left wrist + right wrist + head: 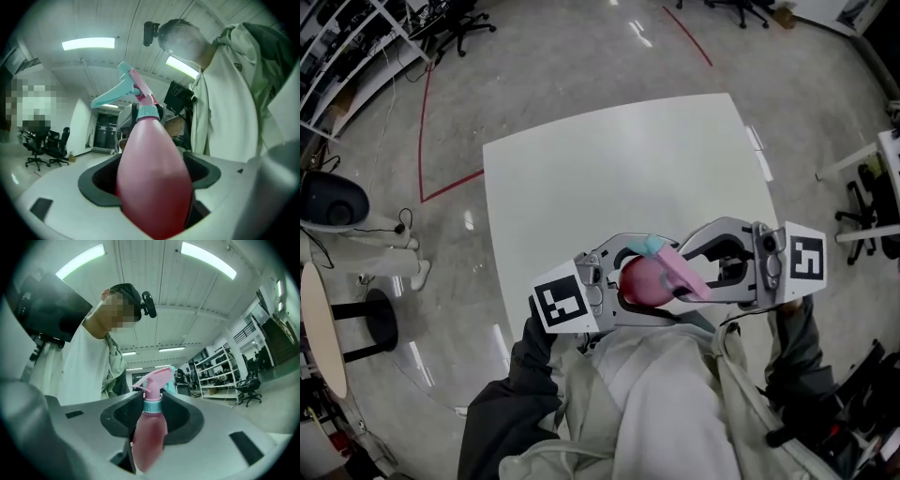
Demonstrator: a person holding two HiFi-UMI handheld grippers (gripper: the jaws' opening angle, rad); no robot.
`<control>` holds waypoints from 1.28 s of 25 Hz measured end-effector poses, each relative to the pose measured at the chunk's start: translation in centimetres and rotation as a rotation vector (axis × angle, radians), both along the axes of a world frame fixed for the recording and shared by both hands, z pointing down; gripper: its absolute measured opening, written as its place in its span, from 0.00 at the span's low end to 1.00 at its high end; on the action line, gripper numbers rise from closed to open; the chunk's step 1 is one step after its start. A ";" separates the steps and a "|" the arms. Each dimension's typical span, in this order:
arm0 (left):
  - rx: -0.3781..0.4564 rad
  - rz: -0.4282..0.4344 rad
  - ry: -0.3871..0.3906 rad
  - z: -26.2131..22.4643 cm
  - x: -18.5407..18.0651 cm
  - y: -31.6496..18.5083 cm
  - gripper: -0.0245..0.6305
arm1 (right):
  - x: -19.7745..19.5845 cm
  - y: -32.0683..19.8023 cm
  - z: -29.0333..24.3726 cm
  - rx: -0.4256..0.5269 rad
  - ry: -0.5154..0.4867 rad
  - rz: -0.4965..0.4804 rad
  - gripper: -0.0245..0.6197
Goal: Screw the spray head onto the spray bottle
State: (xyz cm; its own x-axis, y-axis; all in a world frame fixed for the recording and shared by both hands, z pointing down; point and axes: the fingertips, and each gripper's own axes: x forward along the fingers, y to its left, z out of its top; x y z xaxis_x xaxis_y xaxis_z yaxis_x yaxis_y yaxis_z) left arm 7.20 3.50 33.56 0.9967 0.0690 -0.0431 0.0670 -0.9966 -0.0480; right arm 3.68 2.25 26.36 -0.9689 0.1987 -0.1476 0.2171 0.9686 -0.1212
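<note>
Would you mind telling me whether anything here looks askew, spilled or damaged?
Nothing stands out. The spray head sits in line on the pink spray bottle, which the left gripper clamps, while the right gripper grips the head at its base. No spill or damage shows on the white table.

Held level before the chest, jaws facing: left gripper [652, 279] clamps the bottle [152, 178], right gripper [684, 274] the head [154, 379].
</note>
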 end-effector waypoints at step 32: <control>-0.084 -0.623 0.028 0.9 -2.3 -7.8 0.69 | 4.4 -7.5 -1.9 0.067 -0.070 0.645 0.19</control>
State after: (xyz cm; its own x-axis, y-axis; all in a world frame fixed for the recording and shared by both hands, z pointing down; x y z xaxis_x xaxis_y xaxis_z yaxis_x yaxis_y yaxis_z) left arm 4.92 -4.29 34.51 0.8474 -0.5287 -0.0499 -0.5273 -0.8488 0.0386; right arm 8.09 -5.26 24.43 -0.8852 -0.4090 -0.2218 -0.4057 0.9119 -0.0625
